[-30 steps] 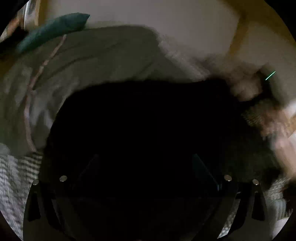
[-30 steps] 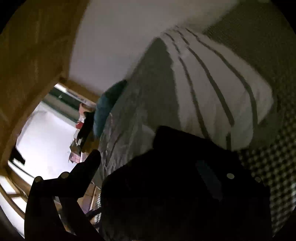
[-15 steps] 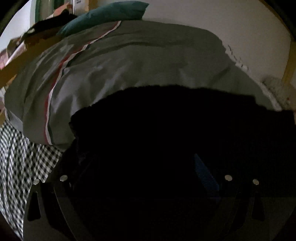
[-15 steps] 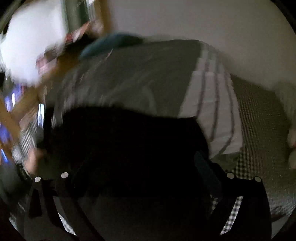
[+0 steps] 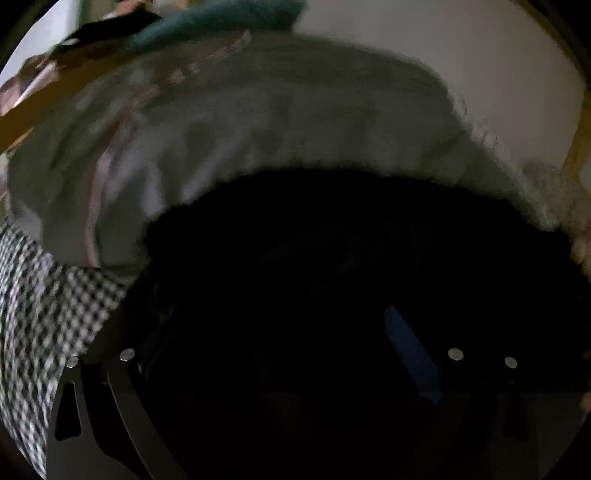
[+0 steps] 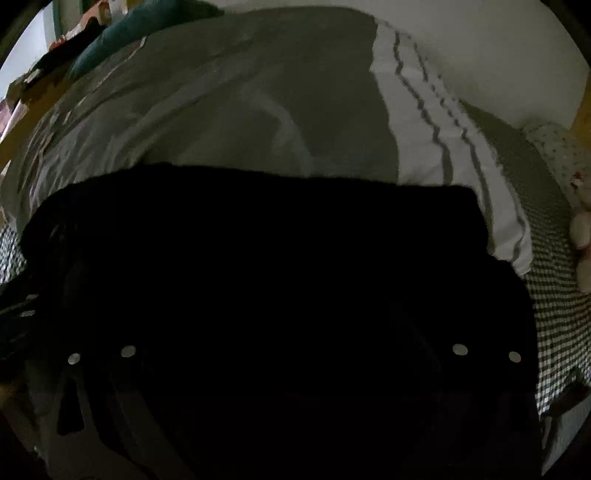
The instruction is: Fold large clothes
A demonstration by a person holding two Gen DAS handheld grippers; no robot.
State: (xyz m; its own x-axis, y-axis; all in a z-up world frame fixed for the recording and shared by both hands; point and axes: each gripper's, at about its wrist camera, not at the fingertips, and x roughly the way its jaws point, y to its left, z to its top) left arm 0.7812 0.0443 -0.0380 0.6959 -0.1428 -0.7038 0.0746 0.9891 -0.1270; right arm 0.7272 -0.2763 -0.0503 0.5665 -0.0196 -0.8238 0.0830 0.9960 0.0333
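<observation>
Your left gripper (image 5: 295, 332) sits low over a black garment (image 5: 351, 258) that fills the lower half of the left wrist view, and the cloth is so dark that you cannot tell how far its jaws stand apart or whether they pinch anything; only the metal frame with its rivets and a blue strip on the right finger show. The same holds for your right gripper (image 6: 291, 332): the black garment (image 6: 258, 240) swallows both fingers, so its opening and its hold cannot be read. The garment lies spread on the bed, its far edge running roughly straight across the grey duvet (image 6: 221, 103), which lies behind it in both views. In the right wrist view a white pillow with grey stripes (image 6: 443, 140) lies at the right of the duvet, touching the garment's far right corner. The checked sheet (image 5: 44, 302) shows at the left of the garment in the left view and at the right in the other. A teal cushion (image 5: 221, 18) rests at the far end of the duvet. A pale soft toy (image 6: 581, 236) sits at the right edge on the sheet. No container shows in either view. The left view is blurred.
</observation>
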